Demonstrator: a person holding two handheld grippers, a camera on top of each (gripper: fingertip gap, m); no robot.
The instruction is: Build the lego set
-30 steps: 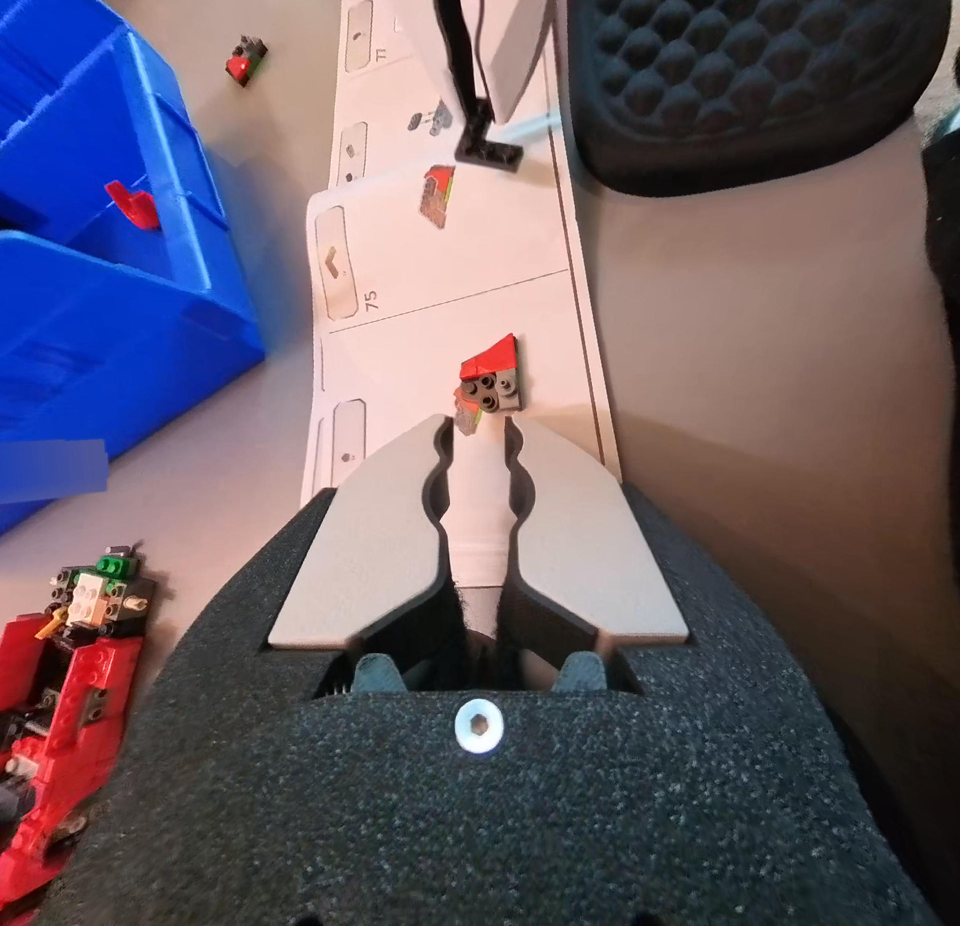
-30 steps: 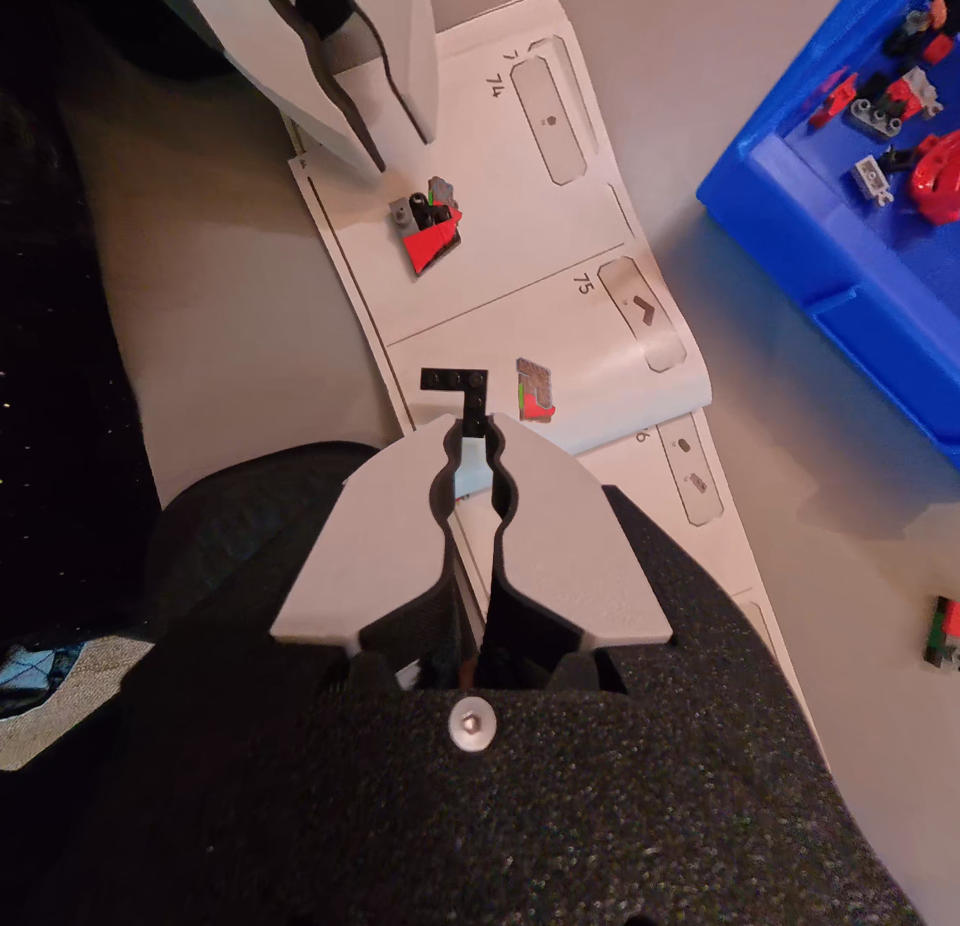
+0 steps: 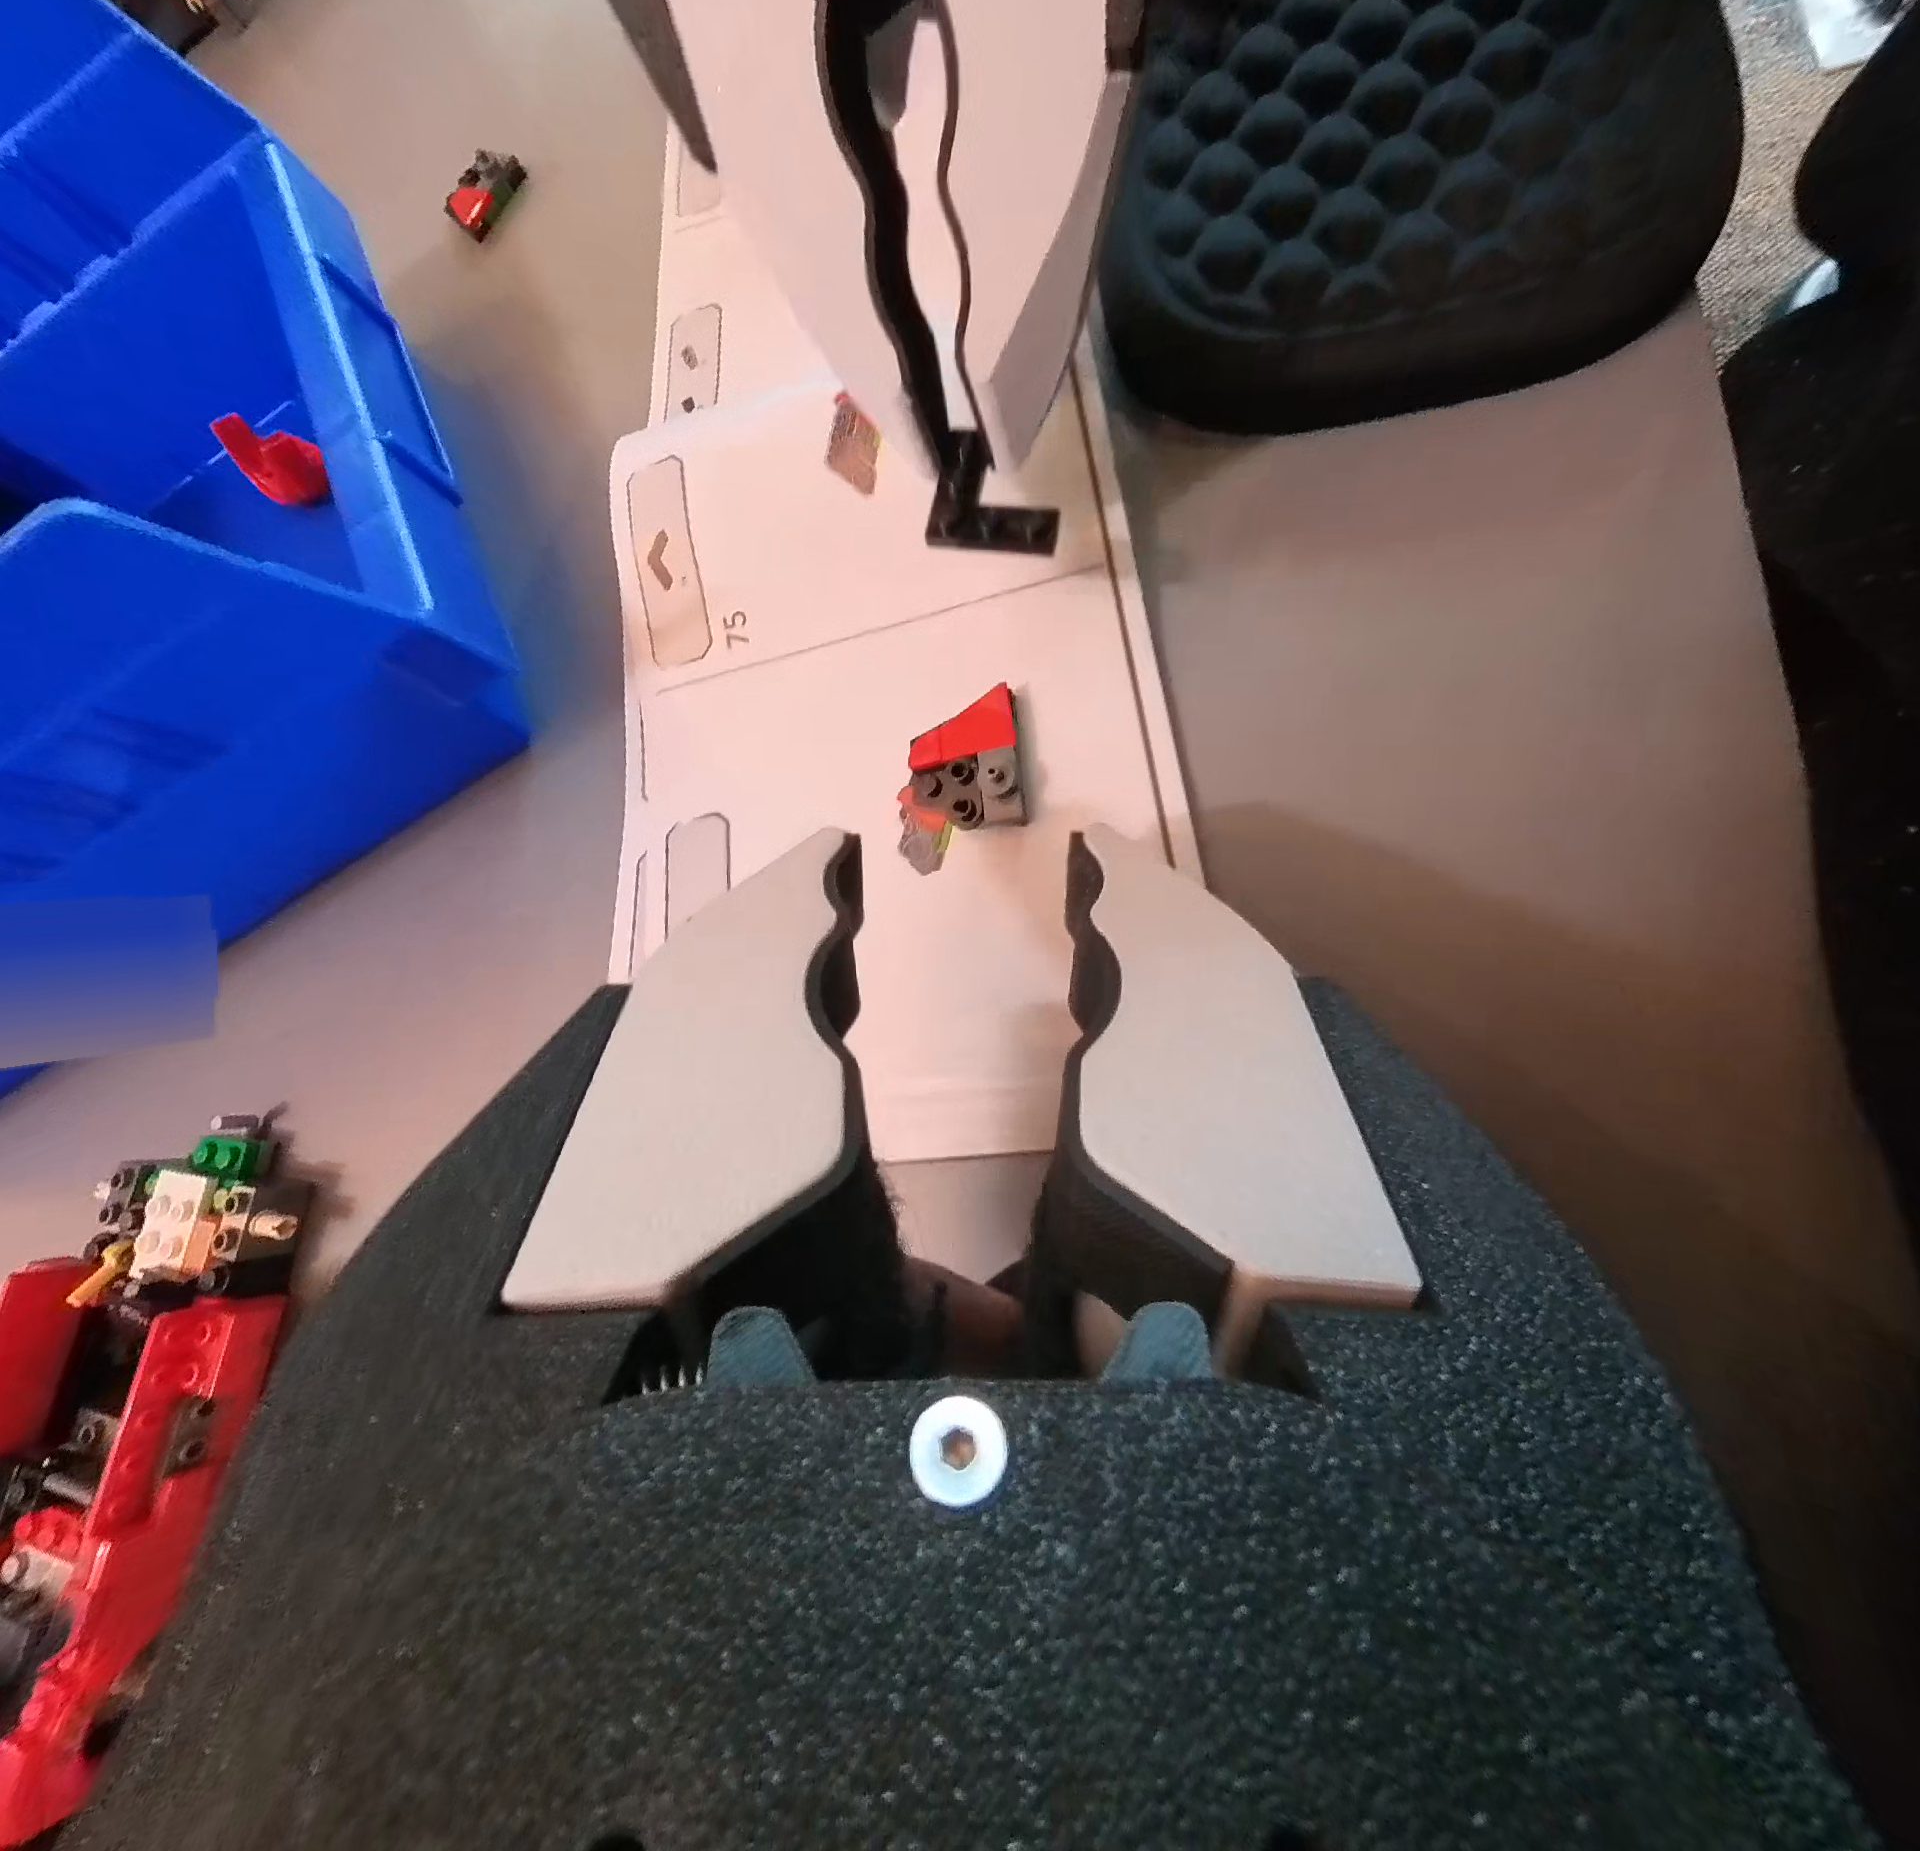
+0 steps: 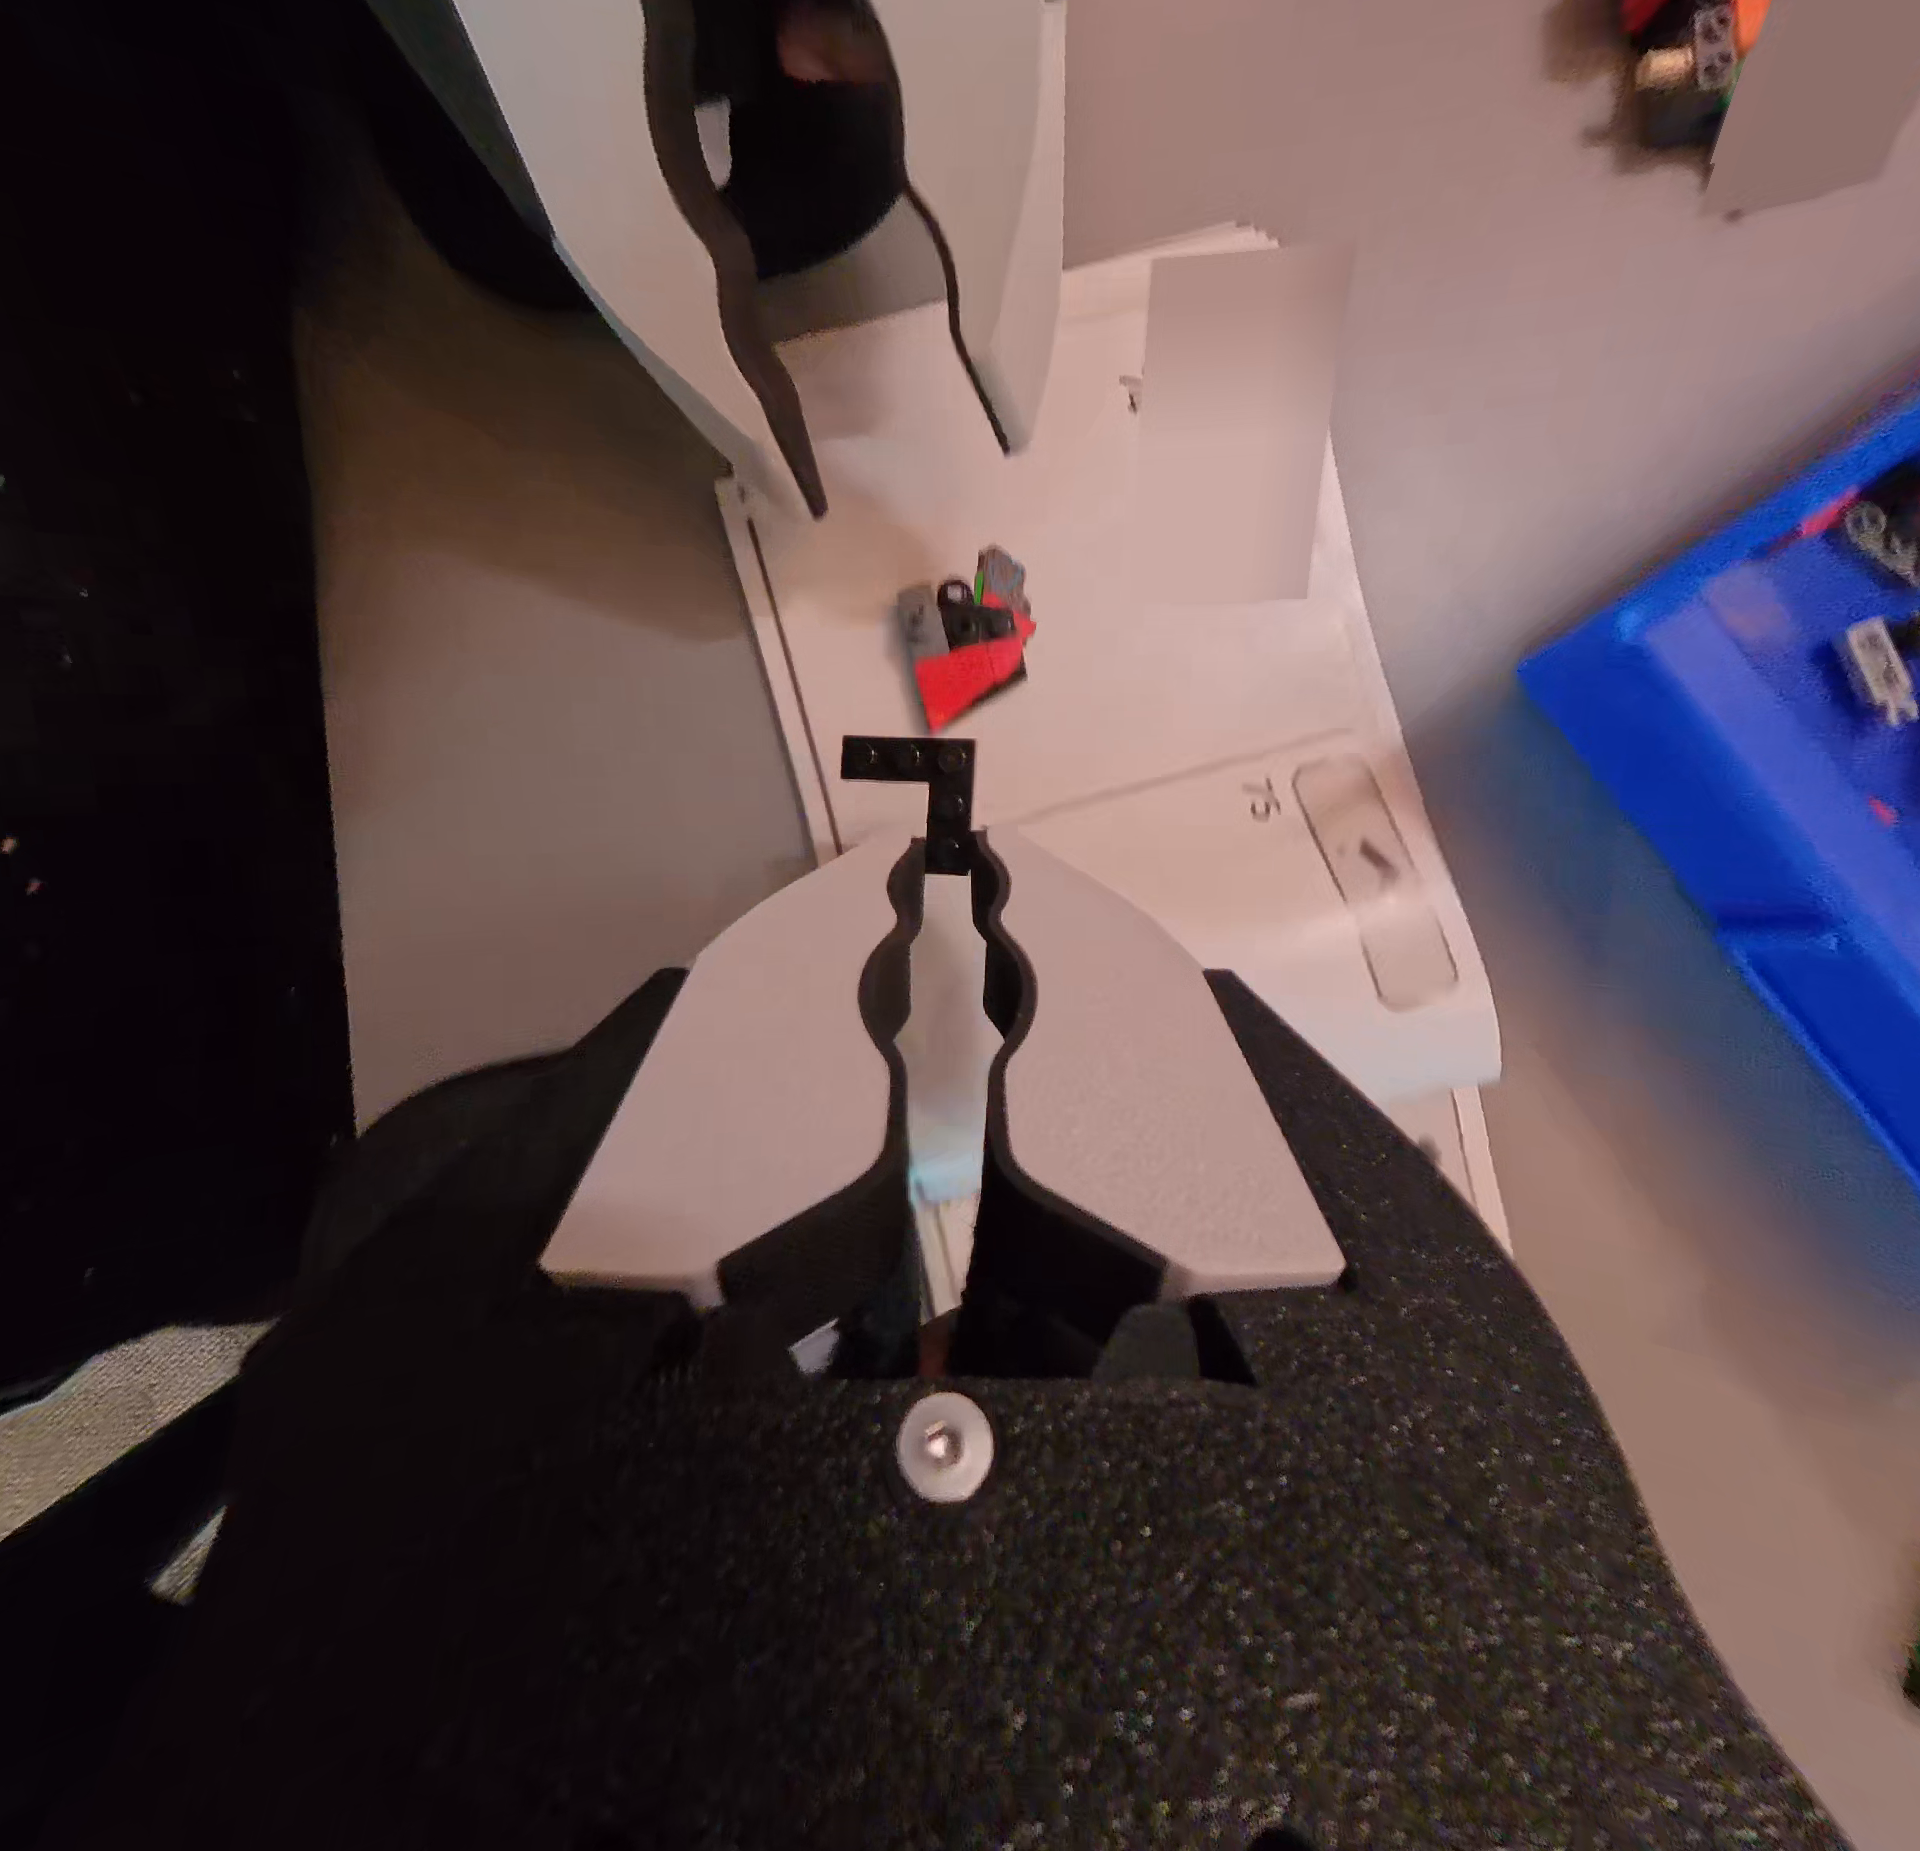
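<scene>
A small red and grey Lego sub-assembly [image 3: 971, 767] lies on the open instruction booklet [image 3: 790, 575], just beyond my left gripper [image 3: 966, 845], which is open and empty. It also shows in the right wrist view [image 4: 966, 648]. My right gripper [image 4: 948, 851] is shut on a black L-shaped plate [image 4: 920, 773] and holds it above the booklet [image 4: 1195, 762], close to the sub-assembly. In the left wrist view the right gripper [image 3: 961, 451] comes in from the top with the black plate [image 3: 992, 523]. The left gripper [image 4: 904, 471] shows open at the top of the right wrist view.
Blue parts bins [image 3: 208, 513] stand at the left with a red piece [image 3: 265, 456] inside; a bin [image 4: 1756, 762] also shows in the right wrist view. A partly built red Lego model [image 3: 114, 1386] lies at lower left. A small red and black piece [image 3: 483, 196] lies on the table. Left tips to right tips: about 7 cm.
My left gripper has opened from nearly shut. My right gripper has carried the black plate closer to the red and grey sub-assembly.
</scene>
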